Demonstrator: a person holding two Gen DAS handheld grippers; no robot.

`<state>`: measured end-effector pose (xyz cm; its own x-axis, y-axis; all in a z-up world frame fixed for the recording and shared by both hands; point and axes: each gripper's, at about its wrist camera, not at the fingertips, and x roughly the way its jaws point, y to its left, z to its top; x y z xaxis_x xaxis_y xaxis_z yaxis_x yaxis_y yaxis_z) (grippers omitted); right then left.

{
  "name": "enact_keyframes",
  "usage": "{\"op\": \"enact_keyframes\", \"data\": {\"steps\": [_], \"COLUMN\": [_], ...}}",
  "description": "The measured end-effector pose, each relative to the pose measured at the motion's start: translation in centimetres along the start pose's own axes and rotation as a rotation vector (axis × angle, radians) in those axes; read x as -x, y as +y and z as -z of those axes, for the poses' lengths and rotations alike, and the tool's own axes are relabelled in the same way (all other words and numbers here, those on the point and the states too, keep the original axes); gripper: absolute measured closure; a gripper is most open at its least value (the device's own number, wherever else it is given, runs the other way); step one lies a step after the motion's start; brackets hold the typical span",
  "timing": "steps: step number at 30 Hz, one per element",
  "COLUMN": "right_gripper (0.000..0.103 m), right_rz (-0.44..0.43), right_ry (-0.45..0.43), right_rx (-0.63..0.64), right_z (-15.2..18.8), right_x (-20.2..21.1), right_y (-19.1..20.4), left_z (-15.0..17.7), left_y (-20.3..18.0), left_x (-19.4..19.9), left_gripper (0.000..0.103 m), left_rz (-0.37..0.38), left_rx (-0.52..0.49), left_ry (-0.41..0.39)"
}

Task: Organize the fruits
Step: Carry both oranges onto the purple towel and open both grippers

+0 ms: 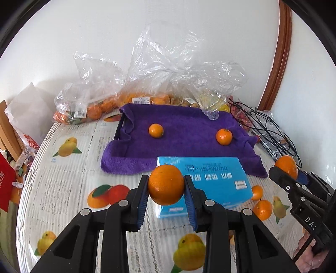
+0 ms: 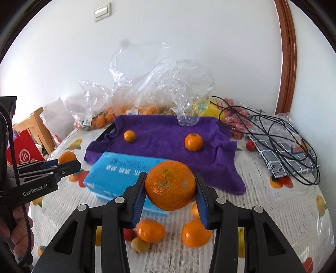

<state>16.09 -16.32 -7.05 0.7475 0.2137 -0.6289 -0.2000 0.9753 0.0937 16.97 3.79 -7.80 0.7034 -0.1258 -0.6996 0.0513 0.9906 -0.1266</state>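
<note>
The bench [image 1: 69,210] carries a fruit-print cloth and a purple towel [image 1: 189,134] holding two tangerines. Left tongs [image 1: 166,184] clamp a small orange [image 1: 166,183]. Right tongs [image 2: 170,187] clamp a larger orange [image 2: 170,184], both raised above the blue tissue pack [image 2: 117,174].

A plain white wall [image 2: 189,31] is standing ahead of the tool, taking soft daylight. Up and to the left of the tool, a white light switch [image 2: 102,11] is sitting on that wall. To the right, a brown wooden door frame [image 2: 287,63] is running upward. Far to the left, a light wooden chair [image 2: 35,126] is showing beside the table edge.
</note>
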Motion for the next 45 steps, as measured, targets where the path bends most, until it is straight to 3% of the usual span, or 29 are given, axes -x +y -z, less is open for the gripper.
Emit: {"op": "enact_keyframes", "data": {"steps": [9, 13, 28, 33, 36, 45], "right_gripper": [0.06, 0.06, 0.06, 0.06, 0.06, 0.06], "right_rz": [-0.029, -0.045, 0.003, -0.036, 0.015, 0.045], "right_ry": [-0.039, -0.037, 0.042, 0.041, 0.039, 0.097], "right_rx": [0.005, -0.011, -0.069, -0.12, -0.088, -0.095], "right_z": [-3.9, -4.4, -2.4, -2.4, -2.4, -1.9], "right_x": [-4.1, -6.1, -10.6, -10.4, -10.5, -11.7], "right_y": [0.5, 0.4, -2.3, -2.9, -2.5, -2.5], "left_z": [-3.9, -4.3, -2.8, -2.8, -2.8, -2.7], "left_y": [0.0, 1.0, 3.5, 4.2, 4.4, 4.0], "left_x": [-3.4, -4.9, -8.2, -8.5, -8.6, -9.2], "left_gripper": [0.072, 0.072, 0.072, 0.072, 0.072, 0.072], "left_rz": [0.012, 0.019, 0.018, 0.016, 0.016, 0.022], "left_rx": [-0.036, -0.013, 0.085, 0.113, 0.117, 0.114], "left_ry": [-0.055, -0.042, 0.018, 0.027, 0.026, 0.038]}}
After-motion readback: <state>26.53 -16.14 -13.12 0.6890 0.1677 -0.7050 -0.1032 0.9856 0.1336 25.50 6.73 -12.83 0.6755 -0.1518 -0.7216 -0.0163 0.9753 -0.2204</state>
